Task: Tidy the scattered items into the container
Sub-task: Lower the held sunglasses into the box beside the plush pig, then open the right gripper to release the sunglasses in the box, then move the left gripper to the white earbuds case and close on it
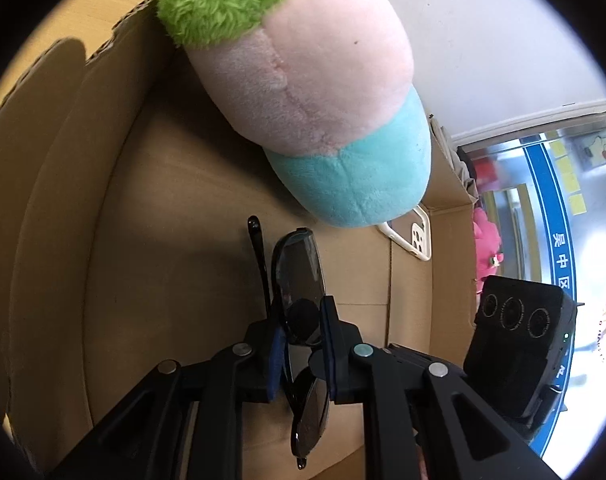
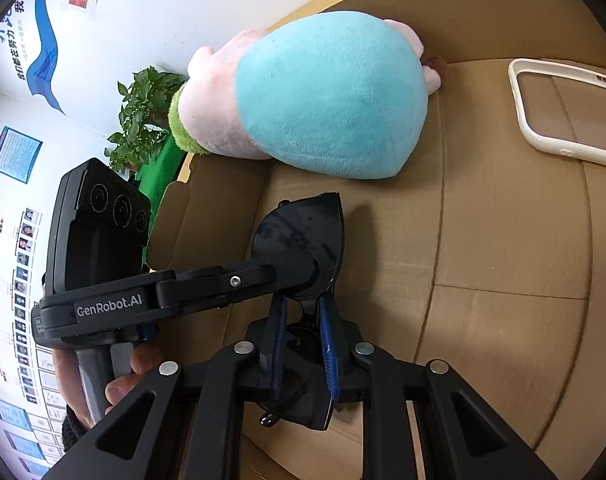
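Note:
Black sunglasses (image 1: 299,264) hang just above the floor of an open cardboard box (image 1: 143,200), and both grippers hold them. My left gripper (image 1: 303,328) is shut on them near the bridge, with one lens ahead of the blue pads and one behind. In the right wrist view my right gripper (image 2: 303,320) is shut on the sunglasses (image 2: 303,228) too, while the left gripper (image 2: 307,268) reaches in from the left onto a lens. A pink, teal and green plush toy (image 2: 327,96) lies in the box (image 2: 503,240) just beyond. A white phone case (image 2: 543,120) lies to the right.
The box walls rise close on the left and far sides. A person's hand (image 2: 131,376) grips the left tool's handle. A potted plant (image 2: 143,120) and a wall with posters stand beyond the box. Something pink (image 1: 487,244) sits outside the box's right wall.

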### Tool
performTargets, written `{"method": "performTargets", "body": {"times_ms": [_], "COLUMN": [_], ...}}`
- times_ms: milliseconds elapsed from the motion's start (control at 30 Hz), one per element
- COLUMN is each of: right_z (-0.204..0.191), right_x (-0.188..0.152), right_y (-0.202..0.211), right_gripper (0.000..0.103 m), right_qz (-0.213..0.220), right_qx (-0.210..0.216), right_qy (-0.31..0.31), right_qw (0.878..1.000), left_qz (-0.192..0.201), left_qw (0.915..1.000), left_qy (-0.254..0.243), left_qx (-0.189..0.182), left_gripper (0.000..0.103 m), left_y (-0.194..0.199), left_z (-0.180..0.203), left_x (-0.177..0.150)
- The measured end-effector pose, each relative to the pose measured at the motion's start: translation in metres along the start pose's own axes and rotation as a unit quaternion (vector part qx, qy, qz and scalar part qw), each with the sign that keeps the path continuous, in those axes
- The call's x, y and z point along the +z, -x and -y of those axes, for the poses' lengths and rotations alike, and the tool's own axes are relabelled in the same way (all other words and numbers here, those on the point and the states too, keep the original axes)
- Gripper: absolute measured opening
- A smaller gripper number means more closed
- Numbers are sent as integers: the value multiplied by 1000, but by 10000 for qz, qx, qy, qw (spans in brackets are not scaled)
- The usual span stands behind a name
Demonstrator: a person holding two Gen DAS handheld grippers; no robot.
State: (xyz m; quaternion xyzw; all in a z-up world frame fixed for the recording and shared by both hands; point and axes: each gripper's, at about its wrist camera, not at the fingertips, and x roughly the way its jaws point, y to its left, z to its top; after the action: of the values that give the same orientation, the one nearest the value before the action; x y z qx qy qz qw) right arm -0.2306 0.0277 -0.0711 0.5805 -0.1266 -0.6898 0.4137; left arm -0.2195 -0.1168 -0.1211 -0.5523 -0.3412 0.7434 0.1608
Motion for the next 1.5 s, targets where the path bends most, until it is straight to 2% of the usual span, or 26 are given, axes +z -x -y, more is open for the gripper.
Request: {"method": "performTargets", "body": {"times_ms": [333,433,500,567,633,900,1000,1033,1067,1100,1133,1167,1233,1333,1400,1500], "right_z": [1,0,0,0,0,-7,-14,-16,-19,-23,-27,-31,-39,-46,-54,-62], "right_x": [1,-1,-2,-3,-3,-4,-7,-9,-11,-13,-18,-24,-40,-70,-86,-112], "right_y": [-2,-4,-6,-7,-8,-5,7,14,21,29,39,50,71,94,102,117], "right_gripper": [17,22,26,27,28,35,47,56,69,75,84,92,101,102,103,103], "right_qz": [-30,-67,-102,-104,-108,-52,70,155,240,317,443,618,896,1261,1425,1642], "right_qx": [7,33,15,-16,-59,-77,-175,-244,-326,-414,-557,-736,-1061,-1681,-2014,-2176], "right_qy": [-34,-40,-25,-12,-12,53,208,284,367,461,592,722,1004,1414,1606,1814], "right_qw": [10000,10000,9999,9999,9999,9999,9996,9992,9985,9976,9957,9928,9852,9674,9557,9449], "left_qz": [-18,73,166,262,373,673,801,846,911,983,1078,1159,1395,1791,2103,2435], "left_qw": [9997,9993,9987,9982,9973,9945,9925,9916,9901,9881,9849,9818,9722,9566,9433,9241], "left_qy": [-106,-187,-263,-302,-366,-506,-616,-675,-769,-876,-1019,-1150,-1487,-1804,-1913,-2090], "left_qx": [204,302,391,453,506,621,695,711,741,796,892,972,1150,1424,1712,2074], "left_gripper": [16,22,31,45,49,49,49,49,49,49,50,54,61,70,75,77], "left_y": [-1,1,5,12,20,51,64,68,73,79,86,87,94,105,108,109], "left_z": [-2,0,3,4,7,9,13,16,21,25,30,41,64,85,98,111], "left_x": [5,4,3,3,4,-1,-9,-13,-19,-25,-33,-40,-59,-87,-110,-143]}}
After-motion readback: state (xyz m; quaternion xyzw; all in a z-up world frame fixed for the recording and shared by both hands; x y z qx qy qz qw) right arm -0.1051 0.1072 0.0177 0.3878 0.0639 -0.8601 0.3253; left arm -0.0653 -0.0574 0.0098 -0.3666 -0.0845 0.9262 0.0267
